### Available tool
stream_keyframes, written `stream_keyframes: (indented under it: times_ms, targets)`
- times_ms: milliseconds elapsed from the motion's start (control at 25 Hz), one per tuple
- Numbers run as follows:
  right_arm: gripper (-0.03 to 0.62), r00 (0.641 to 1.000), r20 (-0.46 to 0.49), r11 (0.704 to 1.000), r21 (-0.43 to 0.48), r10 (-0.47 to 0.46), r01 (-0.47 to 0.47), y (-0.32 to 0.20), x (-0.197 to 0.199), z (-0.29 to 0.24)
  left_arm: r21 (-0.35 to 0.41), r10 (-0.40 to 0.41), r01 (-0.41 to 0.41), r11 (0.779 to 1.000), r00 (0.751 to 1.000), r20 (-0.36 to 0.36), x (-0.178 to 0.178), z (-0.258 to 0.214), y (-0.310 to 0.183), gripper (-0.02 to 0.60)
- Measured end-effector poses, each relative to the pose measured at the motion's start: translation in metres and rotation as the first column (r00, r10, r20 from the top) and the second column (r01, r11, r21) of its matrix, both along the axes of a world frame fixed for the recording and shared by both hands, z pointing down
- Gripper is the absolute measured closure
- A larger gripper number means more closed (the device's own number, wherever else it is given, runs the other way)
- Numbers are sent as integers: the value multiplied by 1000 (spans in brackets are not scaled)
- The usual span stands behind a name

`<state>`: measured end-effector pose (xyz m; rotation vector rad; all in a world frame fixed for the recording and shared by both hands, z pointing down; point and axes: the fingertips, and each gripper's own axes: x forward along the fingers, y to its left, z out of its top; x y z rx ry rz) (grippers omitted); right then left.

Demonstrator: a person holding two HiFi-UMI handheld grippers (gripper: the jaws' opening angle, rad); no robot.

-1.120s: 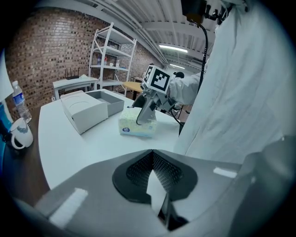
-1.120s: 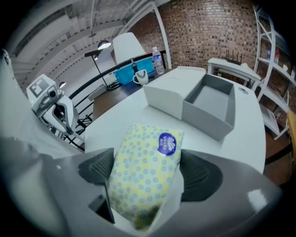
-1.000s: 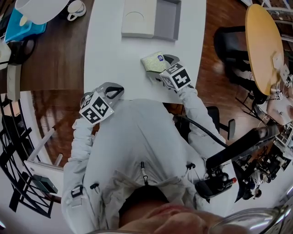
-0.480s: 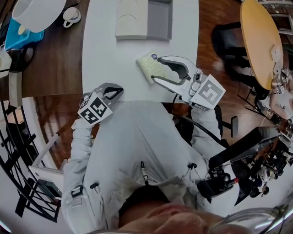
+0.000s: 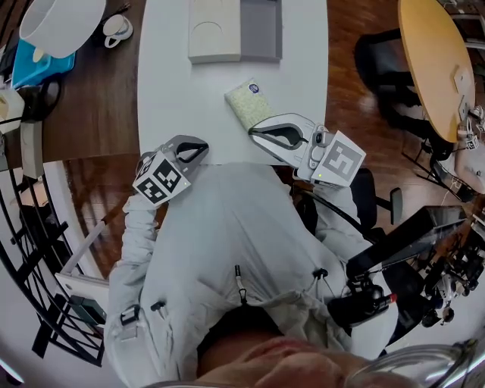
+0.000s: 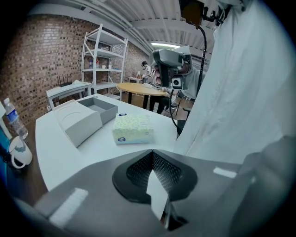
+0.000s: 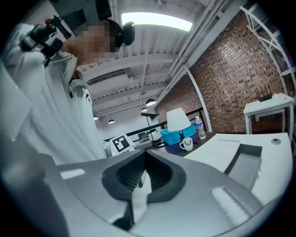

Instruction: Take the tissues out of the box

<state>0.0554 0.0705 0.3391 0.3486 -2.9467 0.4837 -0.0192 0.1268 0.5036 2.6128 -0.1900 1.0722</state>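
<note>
The pale green tissue pack [image 5: 248, 102] [image 6: 132, 128] lies flat on the white table [image 5: 174, 98], apart from both grippers. Behind it stands the grey box, with its lid [image 5: 214, 30] at the left and its empty tray [image 5: 261, 29] at the right; the left gripper view also shows the box [image 6: 83, 118]. My right gripper [image 5: 254, 130] hovers just in front of the pack, jaws shut and nothing between them [image 7: 144, 155]. Over the table's front edge my left gripper [image 5: 201, 147] is shut and empty too [image 6: 152, 152].
A brown table at the left carries a white lampshade [image 5: 64, 19], a mug [image 5: 120, 26] and a blue container [image 5: 34, 57]. A round wooden table [image 5: 432, 68] and a black chair [image 5: 383, 64] stand at the right. My white-sleeved body crowds the table's front edge.
The right gripper, first over the tissue pack and then open beside it, has drawn back toward me and shut empty. The pack stays on the table. The left gripper has barely moved.
</note>
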Motion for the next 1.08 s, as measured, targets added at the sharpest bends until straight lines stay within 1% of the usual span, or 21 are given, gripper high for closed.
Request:
stream_keyframes:
  times_ms: [160, 360, 520, 640, 760, 840, 960, 1080]
  targets:
    - [591, 1000, -16, 1000, 18, 8, -8, 0, 2, 4, 8, -1, 1, 1000, 1000, 4, 1, -2, 3, 569]
    - [591, 999, -25, 999, 12, 36, -36, -2, 6, 9, 16, -4, 4, 1000, 1000, 13, 0, -4, 5, 569]
    - [591, 996, -36, 996, -20, 81, -82, 1, 27, 16, 11, -13, 13, 1000, 1000, 10, -1, -3, 7, 569]
    - [591, 993, -62, 994, -14, 105, -106, 1, 40, 22, 8, -15, 15, 1000, 1000, 19, -4, 1, 7, 568]
    - [591, 992, -63, 994, 9, 112, -112, -2, 43, 19, 12, -11, 11, 1000, 1000, 20, -1, 1, 8, 569]
    - [591, 992, -59, 994, 21, 111, -110, -3, 43, 15, 17, -11, 11, 1000, 1000, 22, 2, 1, 10, 569]
    - [591, 994, -23, 994, 4, 106, -106, -1, 38, 4, 22, -14, 13, 1000, 1000, 25, 3, 1, 12, 569]
    - [591, 997, 13, 997, 7, 72, -72, 2, 30, -7, 26, -18, 17, 1000, 999, 29, 5, 1, 17, 569]
